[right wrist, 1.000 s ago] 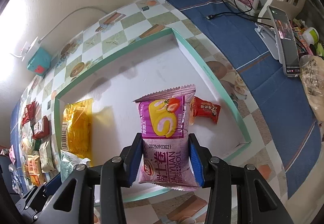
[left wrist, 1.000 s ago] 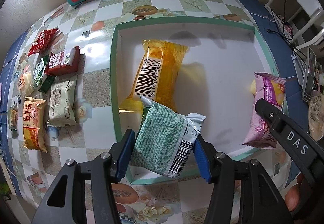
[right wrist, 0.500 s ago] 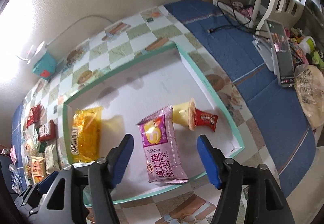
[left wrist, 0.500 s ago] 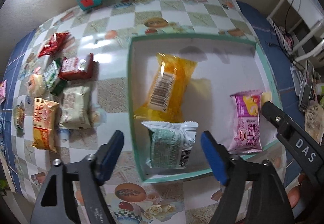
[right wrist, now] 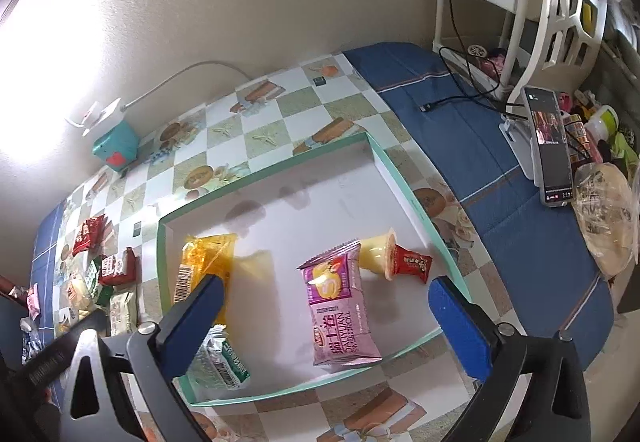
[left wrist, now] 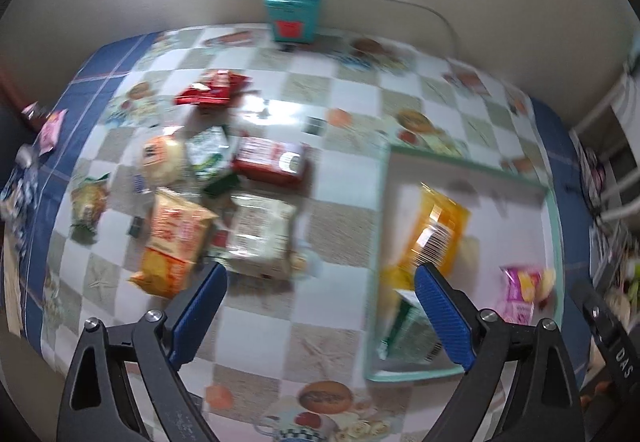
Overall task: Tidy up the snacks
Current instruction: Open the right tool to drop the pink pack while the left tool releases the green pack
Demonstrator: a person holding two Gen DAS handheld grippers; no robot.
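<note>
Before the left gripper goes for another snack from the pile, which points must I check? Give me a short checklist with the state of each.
1. Left gripper open and holding nothing: ok.
2. Right gripper open and holding nothing: ok.
3. Green packet lies inside the tray: ok.
4. Pink packet lies inside the tray: ok.
5. Snack pile in the left view: ok.
6. Sharp view for choosing one packet: not ok, blurred.

Tray (right wrist: 416, 202) far half bare, packets (right wrist: 340, 306) crowd near edge, snack pile (left wrist: 208, 194) left
</note>
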